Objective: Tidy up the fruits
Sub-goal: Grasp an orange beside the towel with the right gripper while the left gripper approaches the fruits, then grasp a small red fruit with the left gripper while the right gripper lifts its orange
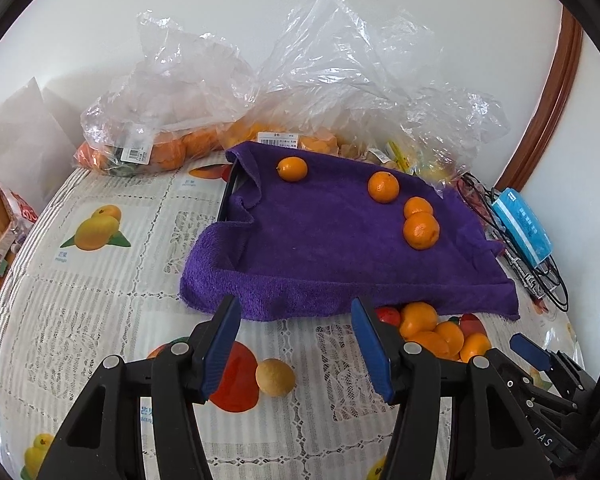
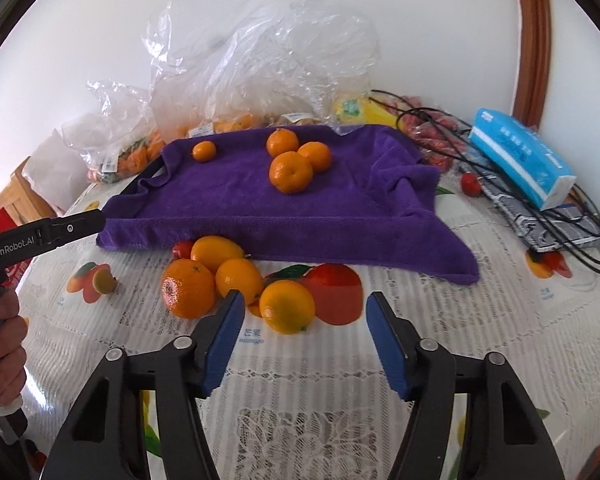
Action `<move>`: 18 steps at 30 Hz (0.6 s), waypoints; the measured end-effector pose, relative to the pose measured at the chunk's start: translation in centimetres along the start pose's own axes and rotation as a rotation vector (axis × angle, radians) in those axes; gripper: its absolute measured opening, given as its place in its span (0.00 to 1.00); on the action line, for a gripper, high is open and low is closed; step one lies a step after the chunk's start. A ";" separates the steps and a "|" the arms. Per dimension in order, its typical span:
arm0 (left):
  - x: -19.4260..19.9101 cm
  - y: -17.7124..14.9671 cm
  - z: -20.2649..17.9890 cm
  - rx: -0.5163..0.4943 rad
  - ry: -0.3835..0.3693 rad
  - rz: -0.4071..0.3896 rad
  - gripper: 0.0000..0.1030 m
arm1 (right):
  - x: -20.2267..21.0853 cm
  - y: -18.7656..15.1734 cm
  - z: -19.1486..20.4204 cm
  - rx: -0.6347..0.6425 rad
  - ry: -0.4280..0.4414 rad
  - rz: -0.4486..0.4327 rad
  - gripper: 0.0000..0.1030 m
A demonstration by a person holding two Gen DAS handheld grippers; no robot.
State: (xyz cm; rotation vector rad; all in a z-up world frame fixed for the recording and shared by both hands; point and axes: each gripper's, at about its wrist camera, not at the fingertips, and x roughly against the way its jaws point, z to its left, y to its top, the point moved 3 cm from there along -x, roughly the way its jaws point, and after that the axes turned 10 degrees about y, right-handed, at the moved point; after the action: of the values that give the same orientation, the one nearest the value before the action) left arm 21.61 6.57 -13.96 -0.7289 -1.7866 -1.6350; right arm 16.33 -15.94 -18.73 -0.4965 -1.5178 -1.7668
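Observation:
A purple towel [image 1: 332, 248] [image 2: 300, 200] lies over a dark tray with several oranges [image 1: 383, 187] [image 2: 291, 171] on it. A cluster of loose oranges [image 2: 188, 288] [image 1: 418, 318] lies on the tablecloth at the towel's near edge. A pale yellow fruit [image 1: 275, 376] [image 2: 104, 281] sits alone to the left. My left gripper [image 1: 296, 340] is open and empty, hovering just above the pale fruit. My right gripper [image 2: 305, 328] is open and empty, just in front of one orange [image 2: 287, 306] of the cluster. Its fingertip [image 1: 530, 350] shows at the right of the left wrist view.
Clear plastic bags [image 1: 168, 136] [image 2: 236, 80] holding more oranges stand behind the towel by the wall. A blue tissue pack [image 1: 522, 226] [image 2: 520, 160] and black cables [image 2: 572, 216] lie at the right. The table carries a fruit-printed lace cloth [image 2: 340, 400].

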 end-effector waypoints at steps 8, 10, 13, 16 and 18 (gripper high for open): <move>-1.0 -0.1 0.4 0.010 0.001 0.031 0.54 | -3.1 0.0 -0.4 -0.018 0.027 0.085 0.48; -1.0 -0.2 0.3 0.011 -0.011 0.037 0.54 | -3.2 0.0 -0.4 -0.009 0.023 0.082 0.43; -1.0 -0.3 -0.1 -0.005 -0.010 0.034 0.54 | -3.7 -0.1 -0.5 -0.004 0.039 0.105 0.33; -0.9 -0.4 -0.4 -0.016 -0.020 0.029 0.54 | -3.6 -0.1 -0.4 0.005 0.046 0.098 0.33; -0.8 -0.5 -0.6 -0.020 -0.032 0.027 0.54 | -3.1 0.0 -0.3 0.010 0.038 0.078 0.33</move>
State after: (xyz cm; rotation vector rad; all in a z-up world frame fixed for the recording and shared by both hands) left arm 21.80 5.92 -14.81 -0.7898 -1.7769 -1.6344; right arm 18.36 -15.41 -20.98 -0.5072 -1.4612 -1.6988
